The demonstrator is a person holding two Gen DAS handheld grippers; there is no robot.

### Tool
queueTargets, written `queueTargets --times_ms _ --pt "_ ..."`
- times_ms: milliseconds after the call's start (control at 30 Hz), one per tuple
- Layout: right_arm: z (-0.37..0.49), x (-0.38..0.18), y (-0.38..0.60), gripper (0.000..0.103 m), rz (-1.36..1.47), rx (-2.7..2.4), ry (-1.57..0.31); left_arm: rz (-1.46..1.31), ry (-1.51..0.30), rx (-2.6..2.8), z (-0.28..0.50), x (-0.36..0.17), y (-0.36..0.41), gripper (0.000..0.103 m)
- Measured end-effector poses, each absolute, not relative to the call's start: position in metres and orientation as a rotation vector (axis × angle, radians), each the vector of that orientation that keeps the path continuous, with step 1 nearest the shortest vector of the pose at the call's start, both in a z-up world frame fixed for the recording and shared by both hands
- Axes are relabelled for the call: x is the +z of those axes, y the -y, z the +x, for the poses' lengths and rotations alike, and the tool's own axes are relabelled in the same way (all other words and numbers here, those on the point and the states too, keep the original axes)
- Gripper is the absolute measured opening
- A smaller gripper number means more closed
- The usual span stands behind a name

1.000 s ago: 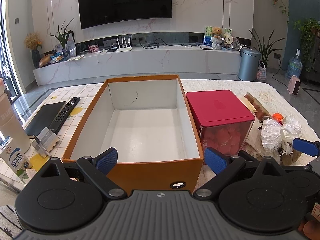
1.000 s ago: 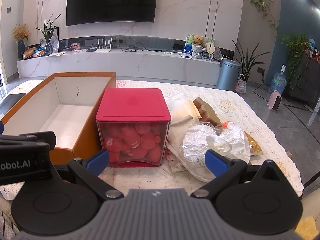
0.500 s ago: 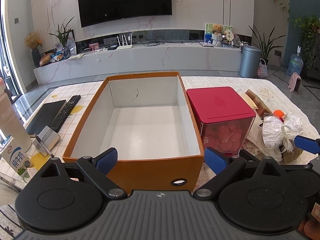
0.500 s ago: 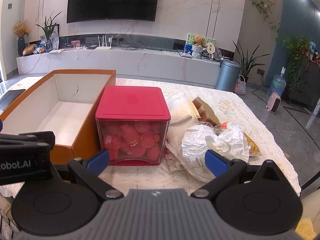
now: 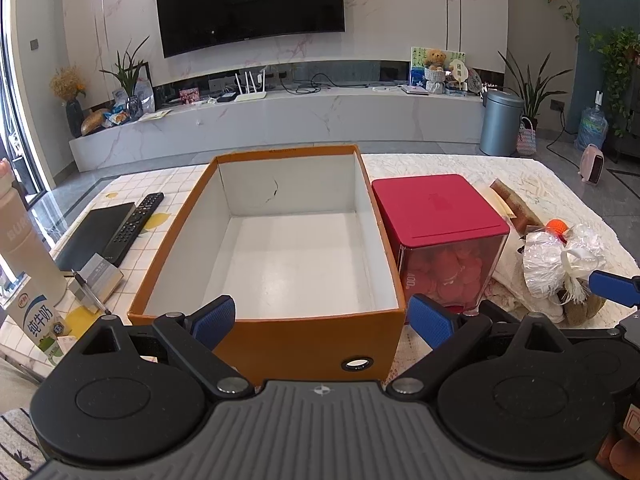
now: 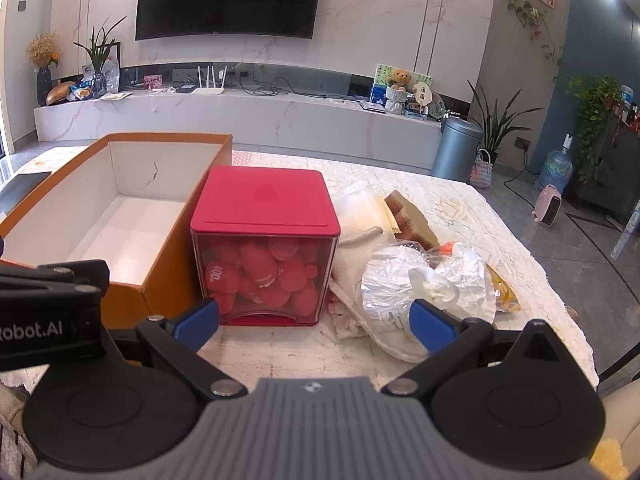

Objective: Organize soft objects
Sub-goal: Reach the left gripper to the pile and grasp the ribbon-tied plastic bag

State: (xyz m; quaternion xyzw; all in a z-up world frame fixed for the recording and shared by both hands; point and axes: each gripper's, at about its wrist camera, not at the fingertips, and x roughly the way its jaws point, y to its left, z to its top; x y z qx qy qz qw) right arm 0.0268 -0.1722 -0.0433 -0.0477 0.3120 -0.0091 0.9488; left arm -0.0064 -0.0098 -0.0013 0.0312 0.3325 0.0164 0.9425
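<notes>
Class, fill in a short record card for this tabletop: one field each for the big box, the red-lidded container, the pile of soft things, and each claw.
box: orange box, white inside, open-topped, nothing in it
container: red-lidded clear container beside the box, lid on, red pieces inside
soft pile: crinkled plastic bag on white cloth, right of the container
left claw: open, holds nothing
right claw: open, holds nothing

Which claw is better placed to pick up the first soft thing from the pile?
Right. The right claw is open and faces the crinkled clear plastic bag on the white cloth pile; the left claw, also open, faces the empty orange cardboard box.
</notes>
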Motion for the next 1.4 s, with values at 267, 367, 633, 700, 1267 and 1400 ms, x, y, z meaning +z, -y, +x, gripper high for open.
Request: queueTargets --times_ms 267,367,633,700,1267,1400 --pt "0.023 -0.039 0.179 0.099 -0.092 -0.020 -0.631 0.073 -0.662 0.038 -0.012 0.004 0.019 0.103" --pt "0.021 -0.036 0.182 0.099 -0.106 -0.046 -0.622 0.082 -0.635 0.035 -0.015 0.008 0.025 0.103" --pt "0.017 -0.025 0.208 0.100 -0.073 -0.157 -0.592 0.098 -0.593 -0.035 -0.010 0.020 0.057 0.103" --pt "0.018 -0.027 0.222 0.100 -0.040 -0.199 -0.604 0.088 -0.595 -0.071 -0.006 0.019 0.065 0.103" --pt "0.017 -0.060 0.319 0.100 0.129 -0.624 -0.695 0.433 -0.463 -0.438 0.011 -0.050 0.153 0.103" --pt "0.024 -0.068 0.326 0.100 0.164 -0.625 -0.730 0.614 -0.400 -0.504 0.012 -0.059 0.180 0.103"
